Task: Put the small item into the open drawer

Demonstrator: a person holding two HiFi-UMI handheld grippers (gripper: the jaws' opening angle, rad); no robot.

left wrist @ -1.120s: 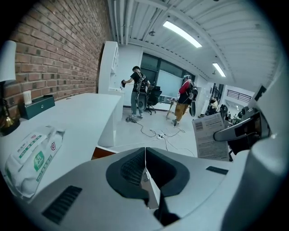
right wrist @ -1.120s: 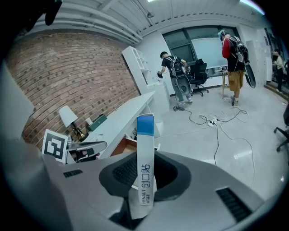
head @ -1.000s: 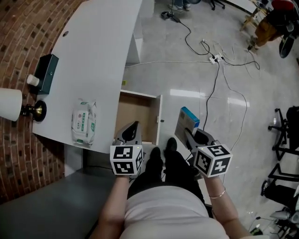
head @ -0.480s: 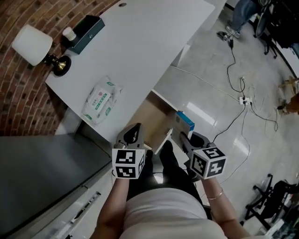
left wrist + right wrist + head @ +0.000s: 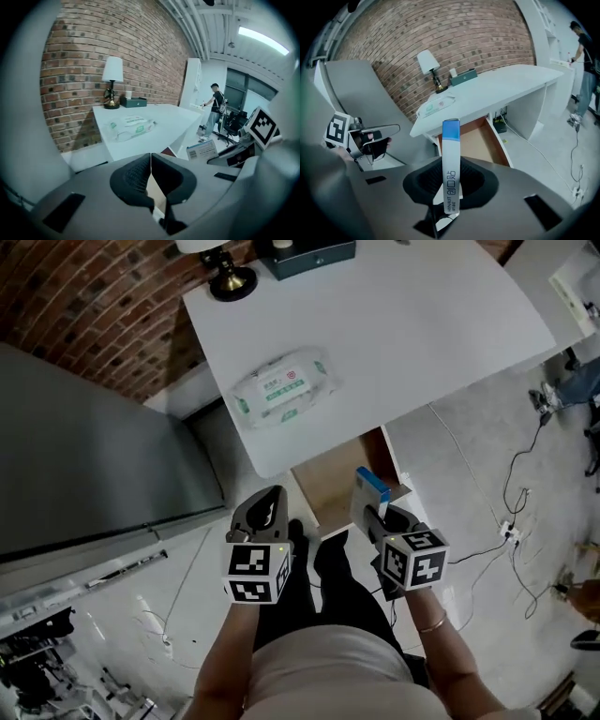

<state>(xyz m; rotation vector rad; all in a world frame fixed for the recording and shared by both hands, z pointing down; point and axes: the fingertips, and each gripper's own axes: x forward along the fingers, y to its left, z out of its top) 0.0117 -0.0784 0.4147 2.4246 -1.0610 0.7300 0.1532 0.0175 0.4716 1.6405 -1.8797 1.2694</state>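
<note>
Desk (image 5: 403,324): white, set against the brick wall (image 5: 84,296).
Wipes (image 5: 283,387): flat pack on the desk, near its front edge.
Lamp (image 5: 112,77): white shade, at the desk's back.
Box (image 5: 136,101): dark, just beside the lamp.
Cup (image 5: 128,94): white, by the box's lamp-side end.
Cables (image 5: 478,493): loose on the floor, near a power strip (image 5: 511,532).
Person (image 5: 214,110): standing far off.
</note>
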